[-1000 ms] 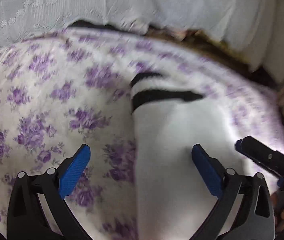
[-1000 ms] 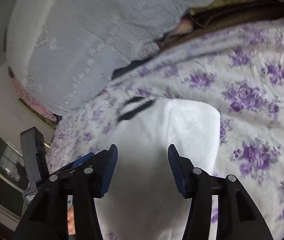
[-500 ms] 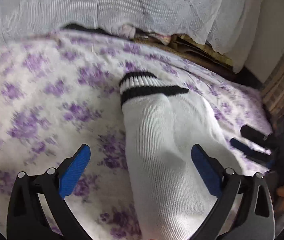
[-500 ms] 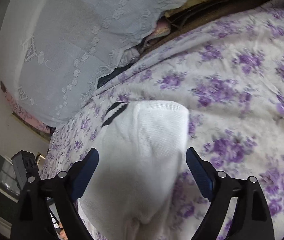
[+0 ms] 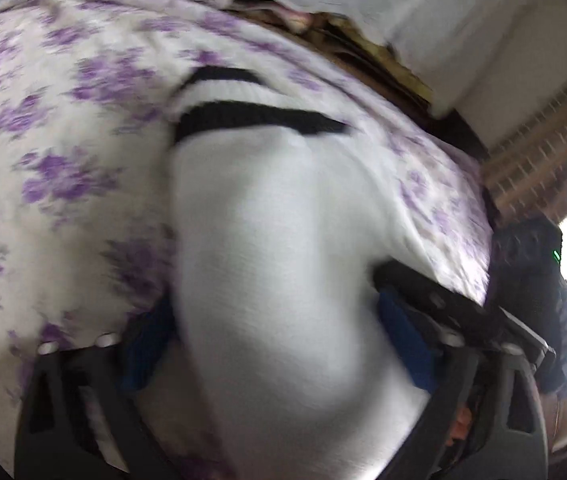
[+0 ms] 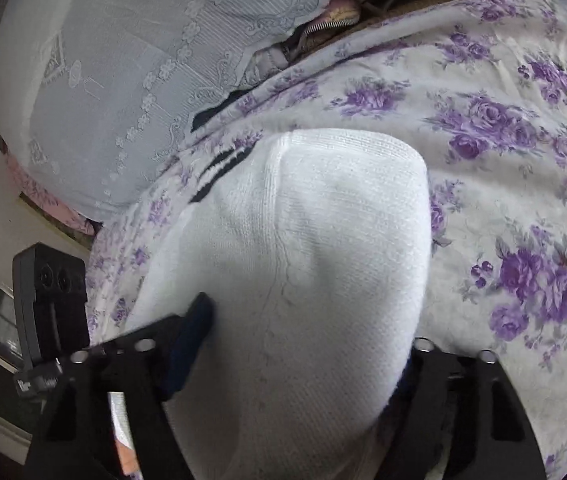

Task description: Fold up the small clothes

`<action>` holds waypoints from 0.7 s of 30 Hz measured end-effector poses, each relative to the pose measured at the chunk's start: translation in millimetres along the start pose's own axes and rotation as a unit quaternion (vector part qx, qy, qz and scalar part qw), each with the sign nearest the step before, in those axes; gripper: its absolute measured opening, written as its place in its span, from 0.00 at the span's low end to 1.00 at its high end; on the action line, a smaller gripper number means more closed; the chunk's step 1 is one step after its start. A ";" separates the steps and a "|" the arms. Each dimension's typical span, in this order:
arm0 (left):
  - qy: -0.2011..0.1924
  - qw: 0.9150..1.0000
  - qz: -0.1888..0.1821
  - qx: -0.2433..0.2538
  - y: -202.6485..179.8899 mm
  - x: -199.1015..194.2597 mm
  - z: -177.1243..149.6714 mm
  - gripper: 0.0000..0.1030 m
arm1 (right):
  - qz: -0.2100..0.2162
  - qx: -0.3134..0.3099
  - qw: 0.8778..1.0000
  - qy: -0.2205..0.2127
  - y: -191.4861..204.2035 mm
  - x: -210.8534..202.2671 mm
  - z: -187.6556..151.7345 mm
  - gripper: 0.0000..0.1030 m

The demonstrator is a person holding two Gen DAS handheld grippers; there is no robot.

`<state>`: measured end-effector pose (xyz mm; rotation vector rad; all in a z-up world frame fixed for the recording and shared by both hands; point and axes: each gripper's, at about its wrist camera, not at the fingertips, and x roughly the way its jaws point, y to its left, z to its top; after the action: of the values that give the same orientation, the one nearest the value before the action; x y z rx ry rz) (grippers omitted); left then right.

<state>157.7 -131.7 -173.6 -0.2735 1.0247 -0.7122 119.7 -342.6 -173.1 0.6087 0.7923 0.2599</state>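
A white sock [image 5: 279, 248] with black stripes at its cuff [image 5: 243, 116] lies on the purple-flowered bedsheet [image 5: 63, 128]. My left gripper [image 5: 279, 344] is open with its blue pads on either side of the sock's near end. In the right wrist view the same sock [image 6: 323, 248] fills the middle, its striped cuff [image 6: 219, 168] at the far left. My right gripper [image 6: 295, 344] is open with the sock's near end between its fingers. The right gripper [image 5: 435, 304] also shows at the right of the left wrist view. That view is blurred.
A white lace cover [image 6: 143, 72] hangs over bedding behind the sheet. The left gripper's body [image 6: 51, 304] shows at the left edge of the right wrist view. A woven brown surface [image 5: 543, 160] lies beyond the bed's right edge.
Both grippers have moved forward and down onto the sock, so its near end now lies between each pair of fingers. The left wrist view has turned blurry from the motion.
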 end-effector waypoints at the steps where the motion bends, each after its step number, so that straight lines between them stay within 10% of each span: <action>1: -0.012 1.000 0.020 0.010 -9.8 -2.0 -2.9 0.75 | -0.004 -0.005 1.000 -0.011 1.9 -6.2 -0.3 0.44; 5: -0.040 0.996 0.063 0.050 -43.0 -8.5 -8.2 0.63 | -0.011 -0.016 0.999 -0.041 11.3 -36.4 -5.9 0.35; 21: -0.012 0.985 0.000 0.174 -219.6 52.5 -39.9 0.62 | -0.139 0.028 0.980 -0.140 -78.5 -203.0 -25.9 0.35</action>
<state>50.1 -325.6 -115.0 0.0220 0.8597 -0.8709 -38.1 -483.4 -115.3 0.5650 0.6045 -0.1044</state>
